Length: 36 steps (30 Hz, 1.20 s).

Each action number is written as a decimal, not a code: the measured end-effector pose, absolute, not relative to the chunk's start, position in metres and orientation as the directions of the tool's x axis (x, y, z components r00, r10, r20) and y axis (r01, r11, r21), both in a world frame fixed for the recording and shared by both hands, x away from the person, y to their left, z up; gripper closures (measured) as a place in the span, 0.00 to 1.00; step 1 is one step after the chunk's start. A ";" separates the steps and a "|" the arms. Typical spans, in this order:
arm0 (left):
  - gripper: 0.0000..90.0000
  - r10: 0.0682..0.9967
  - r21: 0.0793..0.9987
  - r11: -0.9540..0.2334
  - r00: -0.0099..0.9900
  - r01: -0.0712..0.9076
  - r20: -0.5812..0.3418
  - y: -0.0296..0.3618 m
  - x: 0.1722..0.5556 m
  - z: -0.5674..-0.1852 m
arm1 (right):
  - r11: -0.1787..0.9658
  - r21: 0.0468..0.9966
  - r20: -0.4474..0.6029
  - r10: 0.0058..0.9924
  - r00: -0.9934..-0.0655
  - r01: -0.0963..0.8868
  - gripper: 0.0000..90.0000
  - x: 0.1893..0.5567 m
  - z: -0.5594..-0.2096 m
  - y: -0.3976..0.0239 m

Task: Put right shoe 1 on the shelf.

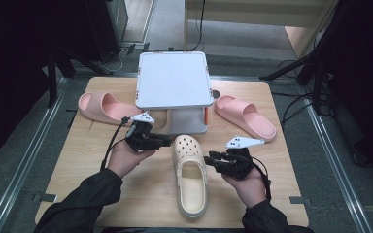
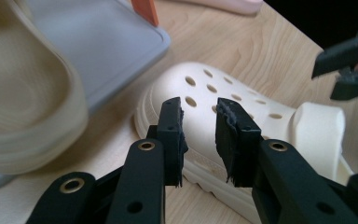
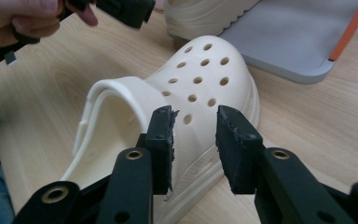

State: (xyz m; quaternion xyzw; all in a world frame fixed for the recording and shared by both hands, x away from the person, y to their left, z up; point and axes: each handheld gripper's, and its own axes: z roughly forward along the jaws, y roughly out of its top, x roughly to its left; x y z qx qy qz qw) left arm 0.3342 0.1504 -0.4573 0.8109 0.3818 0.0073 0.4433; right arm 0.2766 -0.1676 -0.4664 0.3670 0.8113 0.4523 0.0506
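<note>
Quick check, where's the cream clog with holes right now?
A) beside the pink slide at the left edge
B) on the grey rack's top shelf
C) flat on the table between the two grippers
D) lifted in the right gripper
C: the cream clog rests on the table, with the left gripper and right gripper open on either side of it.

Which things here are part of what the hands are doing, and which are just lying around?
In the job, as it looks:
- cream clog, with both grippers at its sides
- left gripper, jaws open
- right gripper, jaws open
- grey two-tier rack, possibly

Lying about:
- left pink slide
- right pink slide
</note>
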 end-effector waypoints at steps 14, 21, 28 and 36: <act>0.82 0.621 0.737 -0.325 0.721 0.592 -0.306 0.166 0.339 -0.422 | 0.335 0.752 0.261 0.639 -0.724 0.567 0.59 0.252 -0.472 -0.156; 0.83 0.623 0.743 -0.325 0.724 0.585 -0.297 0.173 0.352 -0.399 | 0.315 0.743 0.271 0.665 -0.696 0.591 0.49 0.250 -0.478 -0.154; 0.84 0.625 0.748 -0.313 0.720 0.586 -0.302 0.180 0.365 -0.382 | 0.333 0.723 0.266 0.675 -0.688 0.606 0.46 0.247 -0.484 -0.148; 0.96 0.651 0.741 -0.324 0.707 0.588 -0.276 0.188 0.380 -0.369 | 0.350 0.697 0.259 0.690 -0.675 0.626 0.46 0.249 -0.494 -0.143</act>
